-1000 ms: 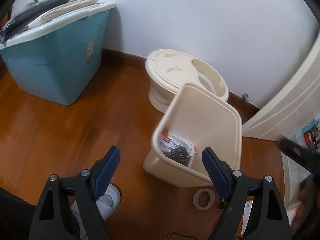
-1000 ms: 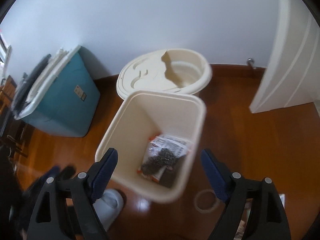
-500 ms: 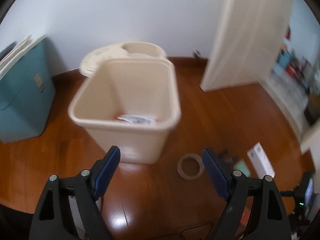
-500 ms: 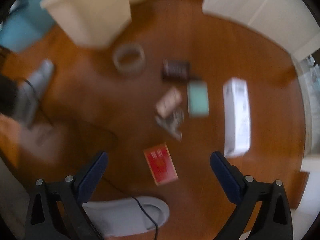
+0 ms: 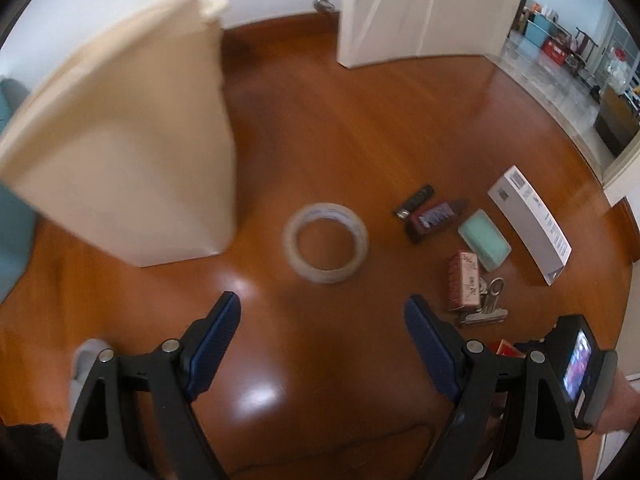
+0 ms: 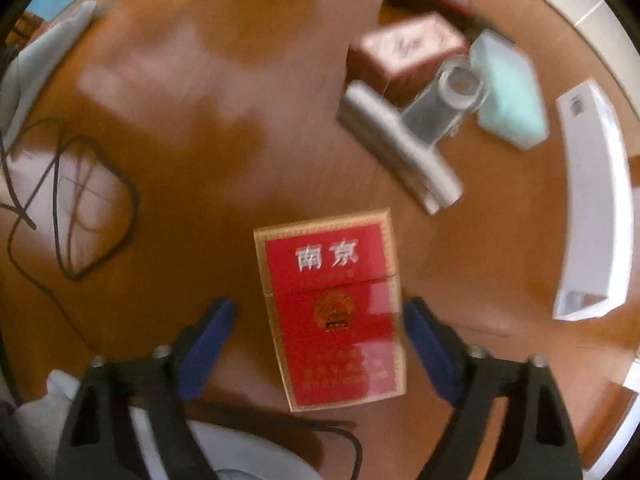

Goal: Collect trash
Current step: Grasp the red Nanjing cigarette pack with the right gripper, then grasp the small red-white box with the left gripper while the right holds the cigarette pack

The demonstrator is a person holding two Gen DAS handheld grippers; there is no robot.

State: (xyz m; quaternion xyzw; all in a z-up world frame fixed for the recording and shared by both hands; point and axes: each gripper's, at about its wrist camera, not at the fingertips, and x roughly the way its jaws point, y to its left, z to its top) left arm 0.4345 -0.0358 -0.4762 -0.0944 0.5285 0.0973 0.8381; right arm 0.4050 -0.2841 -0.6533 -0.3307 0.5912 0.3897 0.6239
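A red cigarette pack (image 6: 332,308) lies flat on the wooden floor, between the fingers of my right gripper (image 6: 318,306). That gripper points straight down; its jaws are closing and the blue pads stand clear of the pack's sides. My left gripper (image 5: 322,304) hangs open and empty over bare floor, just short of a clear tape roll (image 5: 326,248). The cream waste bin (image 5: 120,152) stands to the upper left, blurred. Right of the roll lie a dark wrapper (image 5: 434,216), a mint box (image 5: 484,246), a small brown box (image 5: 464,280), a metal clip (image 5: 484,308) and a long white box (image 5: 528,224).
A white door (image 5: 420,8) stands ajar at the back, with a tiled room beyond. A black cable (image 6: 80,200) loops on the floor left of the pack. A pale slipper (image 6: 40,64) lies at the left edge, and another (image 6: 240,452) under my right gripper.
Both grippers swung away from the bin and sank towards the floor. The right one dropped close over the red pack. The left one now faces the tape roll and scattered items.
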